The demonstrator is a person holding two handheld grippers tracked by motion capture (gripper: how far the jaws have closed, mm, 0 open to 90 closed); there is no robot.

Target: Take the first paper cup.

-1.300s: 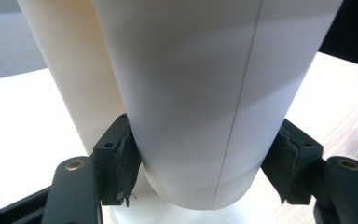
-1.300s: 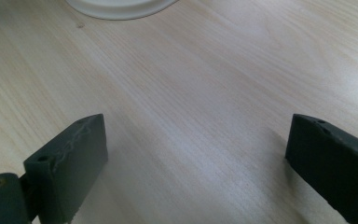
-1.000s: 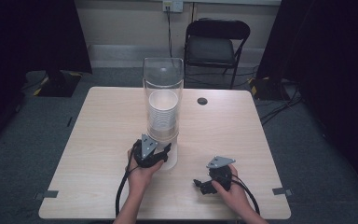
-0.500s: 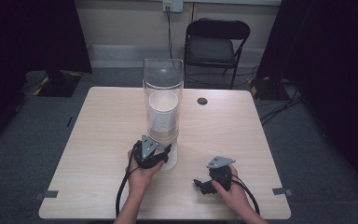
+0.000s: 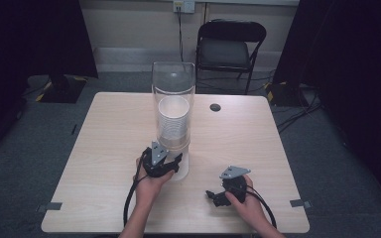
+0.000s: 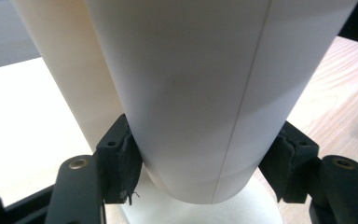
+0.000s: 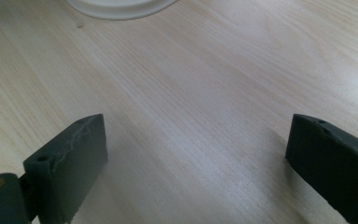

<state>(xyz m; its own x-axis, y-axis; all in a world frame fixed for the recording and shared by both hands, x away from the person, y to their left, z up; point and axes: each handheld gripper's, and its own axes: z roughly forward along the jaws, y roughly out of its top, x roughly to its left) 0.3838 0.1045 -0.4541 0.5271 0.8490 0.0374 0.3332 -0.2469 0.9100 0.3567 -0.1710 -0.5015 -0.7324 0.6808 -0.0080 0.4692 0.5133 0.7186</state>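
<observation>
Left gripper view: cup dispenser tube point(image 6: 205, 93), upright, long axis vertical, standing on the table point(image 5: 109, 148) centre; left gripper point(image 5: 171, 166) clamped on its lowest cup (nearer hand). Right gripper point(image 5: 213, 196) agape, empty, well apart toward the near edge.

High view: lower part of the clear cylinder point(image 5: 173, 99) hidden behind the left gripper point(image 5: 164, 165); contact of the jaws with it not resolvable here. Stack of white cups point(image 5: 172, 124) inside: count too small to tell. Both forearms cut off by the bottom edge. Small dark disc point(image 5: 215, 107) on the worktop point(image 5: 104, 148): too small to identify.

Left gripper view: white cup wall point(image 6: 205, 93) cut off at the top edge; base point(image 6: 200, 212) cut by the bottom edge.

Right gripper view: white round rim point(image 7: 119, 7) cut off by the top edge; right jaw cut off at the picture's corner.
</observation>
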